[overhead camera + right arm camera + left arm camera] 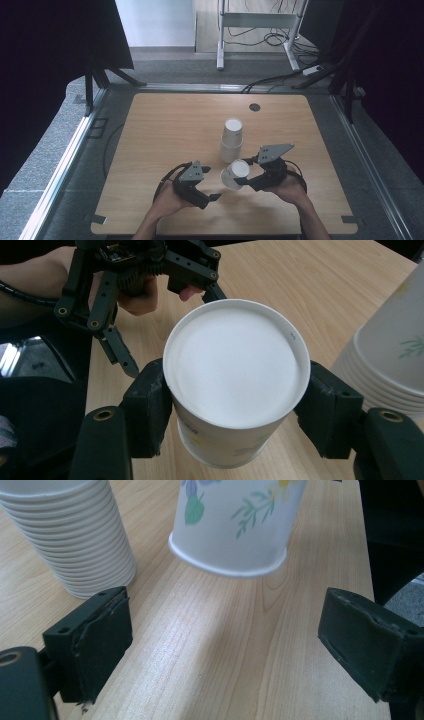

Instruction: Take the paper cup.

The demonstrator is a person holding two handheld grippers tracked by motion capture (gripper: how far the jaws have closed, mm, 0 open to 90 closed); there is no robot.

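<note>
- Black jaws of the right gripper (235, 415) stand nearest the lens in the right gripper view, pressed on either side of a single paper cup (234, 385); grip is on the cup wall just below the base.
- Paper cup is held upside down and tilted, white base toward that camera, rolled rim lowest. In the high view the same paper cup (235, 174) sits just in front of the cup stack (232, 140), on the person's side, and apart from it.
- From the left gripper view the paper cup's rim (227, 560) appears to hang clear of the desk (210, 645); no contact seen.
- Left gripper (209, 196) lies left of the cup stack and nearer the person. Its jaws stand wide apart with nothing between them but bare desk.
- Cup stack (75, 535) is a nest of inverted floral-printed paper cups standing on the desk, many rims showing at its foot.
- Handling, as judged: the cup is very light, thin-walled and easily crushed; the wall will buckle under a firm squeeze, and the printed surface looks smooth enough to slip.
- Recommended hold, as judged: light pressure across the wall close to the base, where the disc stiffens it, or at the rolled rim; avoid the mid-wall.
- Risk, as judged: a tilted set-down may tip the cup over.
</note>
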